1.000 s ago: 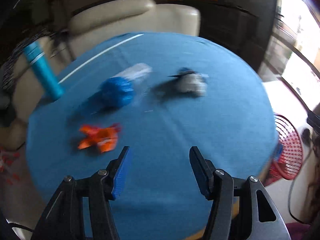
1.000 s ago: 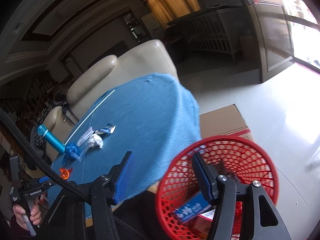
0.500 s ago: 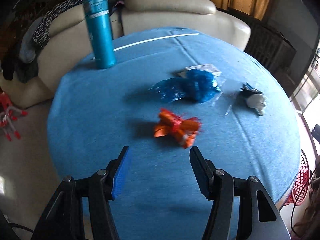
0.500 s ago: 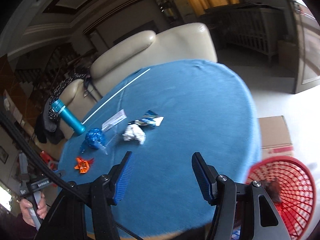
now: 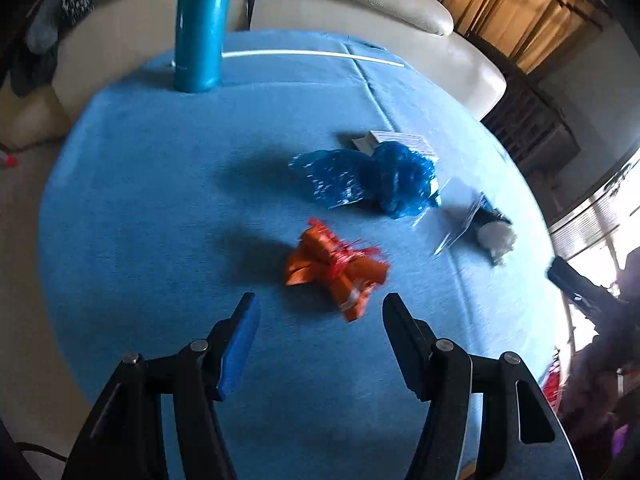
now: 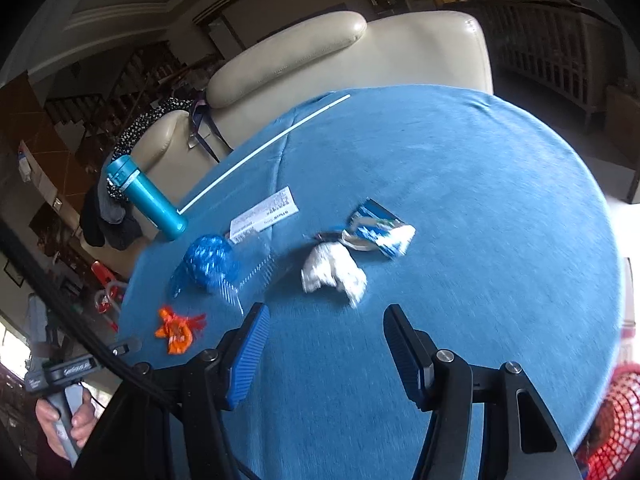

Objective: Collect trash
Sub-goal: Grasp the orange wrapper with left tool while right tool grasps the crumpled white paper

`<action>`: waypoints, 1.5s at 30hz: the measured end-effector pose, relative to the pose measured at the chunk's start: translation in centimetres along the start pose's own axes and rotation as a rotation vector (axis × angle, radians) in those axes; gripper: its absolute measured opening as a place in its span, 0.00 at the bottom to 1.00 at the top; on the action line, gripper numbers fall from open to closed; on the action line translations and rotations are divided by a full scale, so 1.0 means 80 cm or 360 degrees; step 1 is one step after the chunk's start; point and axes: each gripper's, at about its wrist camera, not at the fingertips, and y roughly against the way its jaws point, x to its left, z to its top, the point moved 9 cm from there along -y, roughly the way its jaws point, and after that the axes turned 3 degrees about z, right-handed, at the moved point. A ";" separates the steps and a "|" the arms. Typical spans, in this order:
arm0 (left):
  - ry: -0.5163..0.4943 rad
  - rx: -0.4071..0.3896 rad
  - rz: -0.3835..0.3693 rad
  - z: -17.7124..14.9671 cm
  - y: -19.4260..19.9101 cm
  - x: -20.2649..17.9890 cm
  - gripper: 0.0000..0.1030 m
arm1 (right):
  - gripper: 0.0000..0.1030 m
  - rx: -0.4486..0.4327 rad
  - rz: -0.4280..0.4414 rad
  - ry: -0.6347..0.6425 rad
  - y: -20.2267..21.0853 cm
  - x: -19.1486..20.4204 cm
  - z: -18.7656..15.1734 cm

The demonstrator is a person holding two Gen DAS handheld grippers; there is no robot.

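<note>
Left gripper [image 5: 318,310] hangs with its jaws spread wide and empty, aimed at the orange wrapper [image 5: 334,270], which lies crumpled on the blue tablecloth [image 5: 160,208] just ahead of the fingertips, twisted like a bow with frayed red strands at its middle. Beyond it sits the blue foil wrapper [image 5: 368,182], shiny and speckled, bunched into a ball at one end and resting against a white printed slip [image 6: 264,214]; the slip carries black print, too small to read. Over on the right wrist view, the right gripper [image 6: 324,320] is also wide apart and holding nothing, above the white crumpled tissue [image 6: 332,270], a soft lumpy wad near the table's middle. Touching it on the far side is a torn blue-and-white packet [image 6: 378,230], its lettering unreadable. A teal bottle [image 6: 146,198] stands at the table's far edge by the cream sofa [image 6: 340,54]. The red mesh basket [image 6: 612,416] peeks in at lower right, beyond the table's rim.
</note>
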 end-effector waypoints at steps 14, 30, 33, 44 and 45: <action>0.0332 0.0129 -0.0189 0.020 -0.017 0.010 0.61 | 0.38 0.0131 -0.0068 0.0020 -0.114 -0.008 0.018; 0.0407 0.0154 -0.0048 0.035 -0.083 -0.012 0.38 | 0.37 0.0005 0.0135 0.0062 -0.008 0.029 -0.032; 0.0339 0.0151 0.0005 0.029 -0.084 -0.016 0.31 | 0.37 -0.0021 0.0148 0.0048 0.003 0.029 -0.039; 0.0233 0.0066 0.0072 0.023 -0.053 -0.033 0.25 | 0.37 -0.0117 0.0173 0.0015 0.046 0.022 -0.045; 0.0224 0.0054 0.0071 0.020 -0.048 -0.036 0.25 | 0.37 -0.0133 0.0166 0.0021 0.051 0.021 -0.045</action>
